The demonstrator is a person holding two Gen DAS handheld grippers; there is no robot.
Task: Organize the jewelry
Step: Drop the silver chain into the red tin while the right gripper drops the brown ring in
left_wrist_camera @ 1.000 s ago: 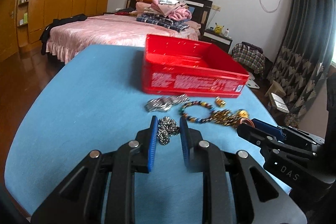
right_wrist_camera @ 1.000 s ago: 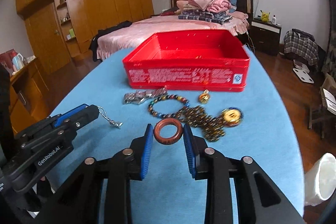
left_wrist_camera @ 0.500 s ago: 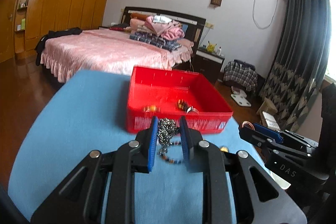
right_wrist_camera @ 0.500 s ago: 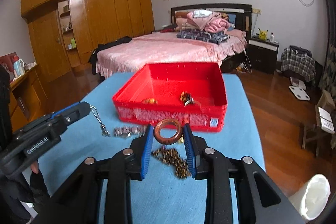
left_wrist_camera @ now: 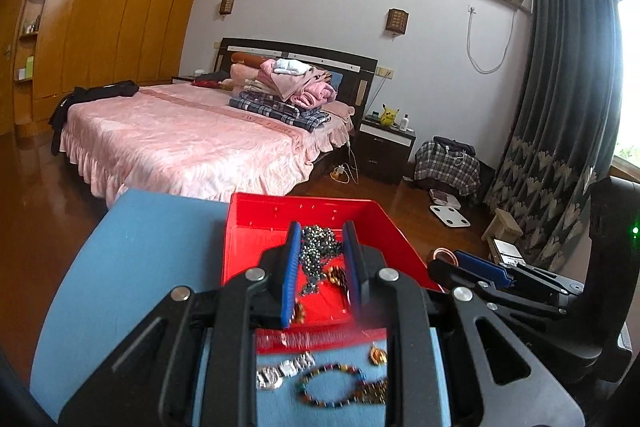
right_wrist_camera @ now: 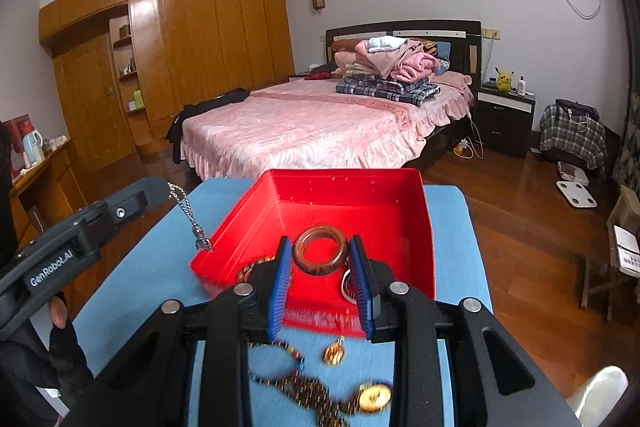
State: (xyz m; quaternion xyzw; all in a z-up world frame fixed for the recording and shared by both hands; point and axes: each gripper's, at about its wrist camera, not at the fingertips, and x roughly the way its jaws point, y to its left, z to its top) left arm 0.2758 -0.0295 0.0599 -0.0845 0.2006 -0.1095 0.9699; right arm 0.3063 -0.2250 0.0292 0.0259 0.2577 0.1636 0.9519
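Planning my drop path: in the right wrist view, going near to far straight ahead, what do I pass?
Loose beaded jewelry on the blue table → gold pendant → right gripper holding the wooden ring → red bin → pink bed → headboard.

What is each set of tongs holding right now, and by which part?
Left tongs pinch a bunched silver bead chain, its loose end dangling. Right tongs clamp a brown wooden ring across its outer edges. Both are over the red tray.

Left hand-held gripper (left_wrist_camera: pixel 318 259) clamped nearly closed, tilted slightly downward; right hand-held gripper (right_wrist_camera: pixel 320 271) likewise clamped, angled downward.
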